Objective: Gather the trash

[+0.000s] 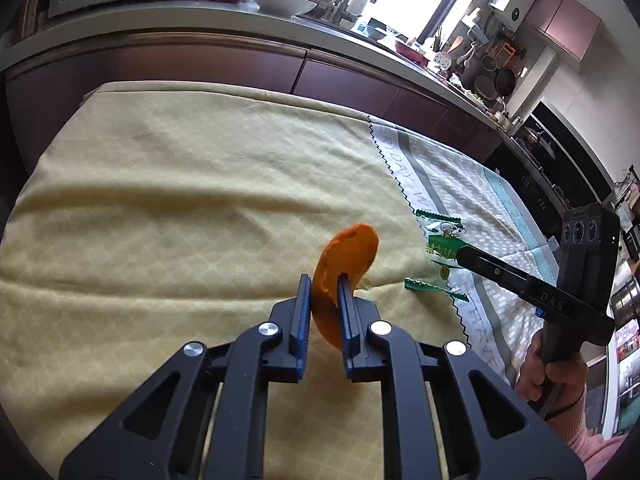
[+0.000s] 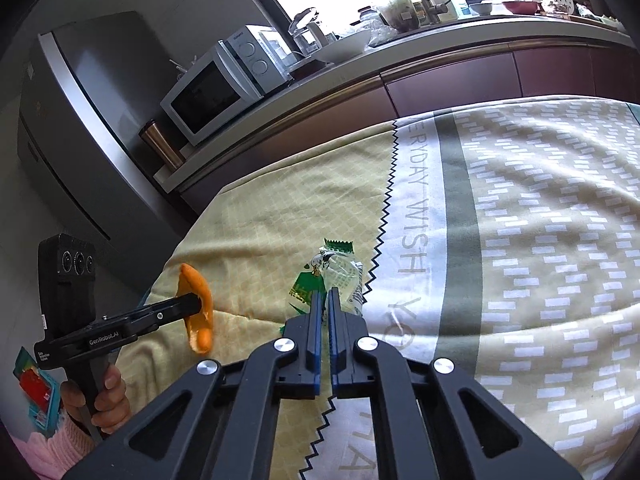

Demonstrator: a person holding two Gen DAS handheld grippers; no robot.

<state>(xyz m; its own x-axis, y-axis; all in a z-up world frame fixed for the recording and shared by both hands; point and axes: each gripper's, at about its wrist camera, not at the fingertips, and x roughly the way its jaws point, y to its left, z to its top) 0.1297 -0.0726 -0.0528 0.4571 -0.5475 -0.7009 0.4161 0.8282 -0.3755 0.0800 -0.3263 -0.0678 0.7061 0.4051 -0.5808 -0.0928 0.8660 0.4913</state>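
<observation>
Low in the middle of the left wrist view, the left gripper (image 1: pixel 325 284) is clamped on a piece of orange peel (image 1: pixel 348 256), its blue pads pressing the curved rind from both sides so that the peel stands on edge, lifted off the yellow tablecloth (image 1: pixel 160 184). To the right of centre in that same frame, the right gripper (image 1: pixel 460 254) reaches in from the right edge with its tip on a green-and-white snack wrapper (image 1: pixel 438 240); seen from the right wrist, just below the middle of the frame, its jaws are pinched together on the clear crinkled part of the wrapper, which sits where the yellow cloth meets the grey patterned cloth (image 2: pixel 540 220). My reading is that the picking-up step is at its close: each claw has its piece of rubbish gripped. What should follow, I judge, is lifting both clear and carrying them to a bin, though no bin shows in either view, so I cannot say where that lies. The peel is bright orange, pitted outside and paler within, stiff enough to hold its curl. The wrapper is thin, shiny and creased, with zigzag-cut green ends; it looks flimsy and could slip or tear if tugged sharply.
</observation>
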